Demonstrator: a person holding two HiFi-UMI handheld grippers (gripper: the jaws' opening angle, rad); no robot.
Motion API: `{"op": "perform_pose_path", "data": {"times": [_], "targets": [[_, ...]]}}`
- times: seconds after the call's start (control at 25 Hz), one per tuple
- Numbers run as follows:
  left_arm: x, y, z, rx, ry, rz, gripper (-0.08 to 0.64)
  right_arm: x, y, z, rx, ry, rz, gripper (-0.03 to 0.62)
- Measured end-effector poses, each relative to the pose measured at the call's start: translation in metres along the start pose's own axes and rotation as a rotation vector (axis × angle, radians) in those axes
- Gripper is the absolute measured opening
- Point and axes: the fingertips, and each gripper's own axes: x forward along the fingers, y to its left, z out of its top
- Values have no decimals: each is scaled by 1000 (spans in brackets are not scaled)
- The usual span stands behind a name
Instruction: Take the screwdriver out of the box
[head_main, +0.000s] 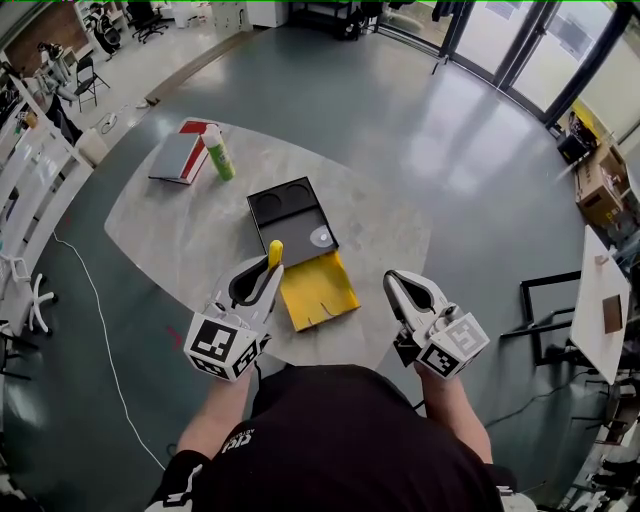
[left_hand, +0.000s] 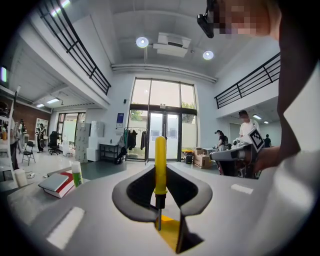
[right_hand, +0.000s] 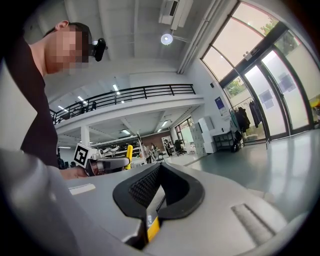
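The round bench (head_main: 170, 230) is the main thing to mind. Its near edge curves just under both grippers and beyond it is only floor, so a dropped tool could roll off. The box (head_main: 292, 212) lies open mid-bench, with its black tray behind and its yellow flap (head_main: 320, 292) toward the person. The book (head_main: 180, 155) and green bottle (head_main: 218, 152) sit well apart at the far left, leaving bare bench on either side of the box.

The left gripper (head_main: 268, 272) hangs above the flap's near left corner. Its fingers pinch the screwdriver (left_hand: 160, 165) on the thin shaft just below the yellow handle, which stands upright. The tool looks clear of the box, so I judge that what remains is carrying it off and setting it down. That hold is narrow and top-heavy, so a slow move without tilting seems wise. The right gripper (head_main: 393, 282) hovers beside the flap, fingers pressed together on nothing, free to steady the box.
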Motion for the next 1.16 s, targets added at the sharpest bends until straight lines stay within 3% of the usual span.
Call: {"op": "perform_pose_path", "data": {"times": [1.16], "targets": [[2,-7,-9,-18,32,-35,66,-5,0,-6,7,-1,-12,12]]}}
